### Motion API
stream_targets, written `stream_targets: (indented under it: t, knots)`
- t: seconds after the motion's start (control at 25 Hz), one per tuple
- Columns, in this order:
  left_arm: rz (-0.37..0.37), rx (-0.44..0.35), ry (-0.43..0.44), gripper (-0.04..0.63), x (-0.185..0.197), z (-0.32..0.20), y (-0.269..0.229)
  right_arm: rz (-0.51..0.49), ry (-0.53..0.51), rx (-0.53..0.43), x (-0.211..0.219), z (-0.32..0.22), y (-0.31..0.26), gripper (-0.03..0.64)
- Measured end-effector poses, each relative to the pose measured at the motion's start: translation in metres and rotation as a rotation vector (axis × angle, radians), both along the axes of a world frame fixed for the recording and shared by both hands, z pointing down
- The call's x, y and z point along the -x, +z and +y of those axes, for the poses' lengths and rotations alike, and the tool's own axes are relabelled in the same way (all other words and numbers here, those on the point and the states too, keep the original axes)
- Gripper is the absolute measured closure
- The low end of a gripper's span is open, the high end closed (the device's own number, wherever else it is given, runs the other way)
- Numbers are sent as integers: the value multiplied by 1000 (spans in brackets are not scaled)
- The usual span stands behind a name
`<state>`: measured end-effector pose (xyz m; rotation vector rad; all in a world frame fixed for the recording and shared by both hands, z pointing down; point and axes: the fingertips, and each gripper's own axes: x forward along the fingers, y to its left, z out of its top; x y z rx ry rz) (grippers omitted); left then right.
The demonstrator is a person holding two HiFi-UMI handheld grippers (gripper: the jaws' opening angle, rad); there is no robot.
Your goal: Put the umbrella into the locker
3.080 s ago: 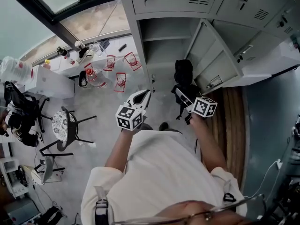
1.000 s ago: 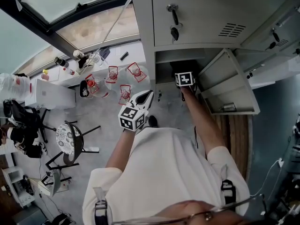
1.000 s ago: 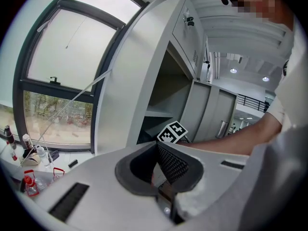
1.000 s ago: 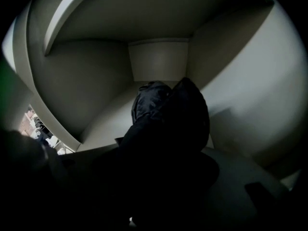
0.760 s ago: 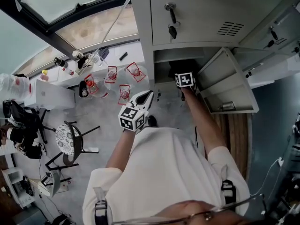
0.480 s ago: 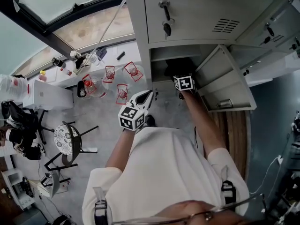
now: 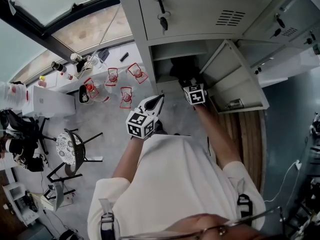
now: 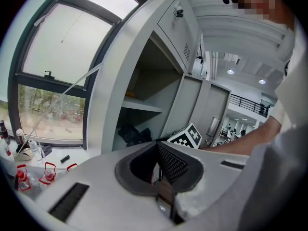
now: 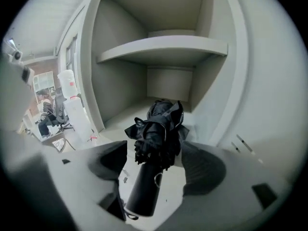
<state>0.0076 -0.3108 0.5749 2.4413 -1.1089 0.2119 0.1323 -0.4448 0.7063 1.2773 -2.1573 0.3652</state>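
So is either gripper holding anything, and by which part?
Nothing is held. The right gripper has just opened; the umbrella lies in the locker, its handle between the jaws, untouched. The left gripper is shut, empty.

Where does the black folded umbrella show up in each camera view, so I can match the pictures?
Head view: the black folded umbrella is upper centre, a dark bundle inside the open locker.
Left gripper view: left of centre, low in the open compartment.
Right gripper view: centre and lower centre, on the locker floor, handle toward the camera.
Shared landmark: the grey metal shelf just above it.
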Motion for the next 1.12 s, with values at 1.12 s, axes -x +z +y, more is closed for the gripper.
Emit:
stream_targets:
  t: [1.12]
  knots:
    - [3, 37, 39, 592, -8, 4, 16, -11, 108, 5, -27, 73, 32, 469]
